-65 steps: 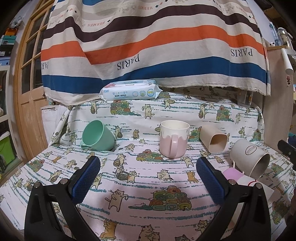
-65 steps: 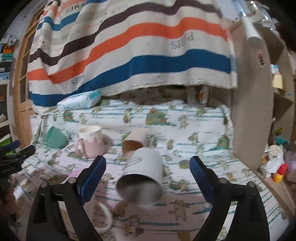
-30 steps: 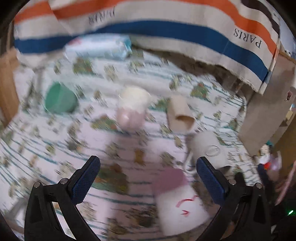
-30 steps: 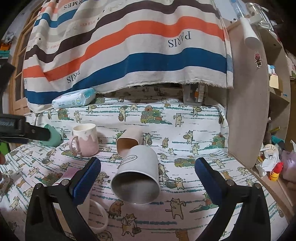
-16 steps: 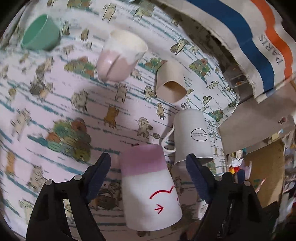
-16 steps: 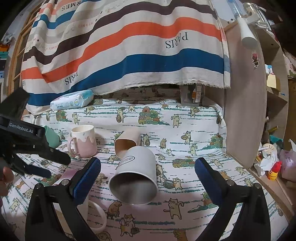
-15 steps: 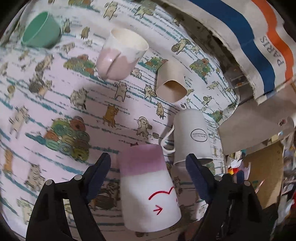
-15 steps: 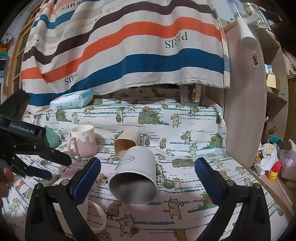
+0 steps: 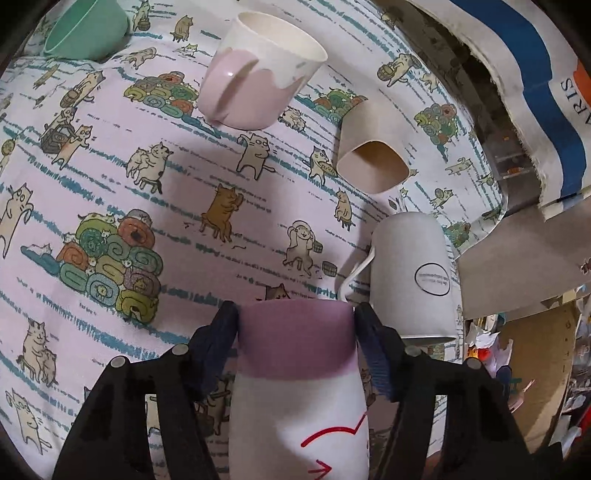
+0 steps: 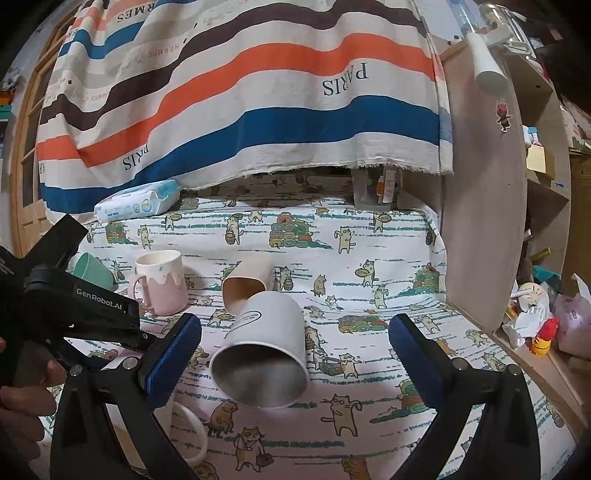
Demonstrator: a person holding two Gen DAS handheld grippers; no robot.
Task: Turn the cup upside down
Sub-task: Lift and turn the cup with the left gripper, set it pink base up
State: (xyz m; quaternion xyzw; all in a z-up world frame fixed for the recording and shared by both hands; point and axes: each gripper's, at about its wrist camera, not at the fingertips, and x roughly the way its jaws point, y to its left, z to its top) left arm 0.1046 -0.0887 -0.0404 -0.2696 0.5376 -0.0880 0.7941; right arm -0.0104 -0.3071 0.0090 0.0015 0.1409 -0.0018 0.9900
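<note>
My left gripper (image 9: 295,332) is shut on a purple-and-white cup (image 9: 297,387) with a red arrow mark; both blue pads press its purple end. The cup lies on its side on the cat-print cloth. Its white handle (image 10: 190,435) shows at the lower left of the right wrist view, with the left gripper's black body (image 10: 74,306) above it. My right gripper (image 10: 295,350) is open and empty, just behind a white mug (image 10: 266,350) that lies on its side with its mouth toward me. That mug also shows in the left wrist view (image 9: 413,280).
A pink-and-white mug (image 9: 258,70) stands upright. A beige square cup (image 9: 373,151) and a green cup (image 9: 88,26) lie on their sides. A pack of baby wipes (image 10: 136,203) sits at the back under a striped cloth (image 10: 240,92). A wooden shelf side (image 10: 484,221) stands right.
My left gripper swung down over the purple-and-white cup and its jaws closed from wide open onto the cup's purple end. The right gripper stayed open and nearly still.
</note>
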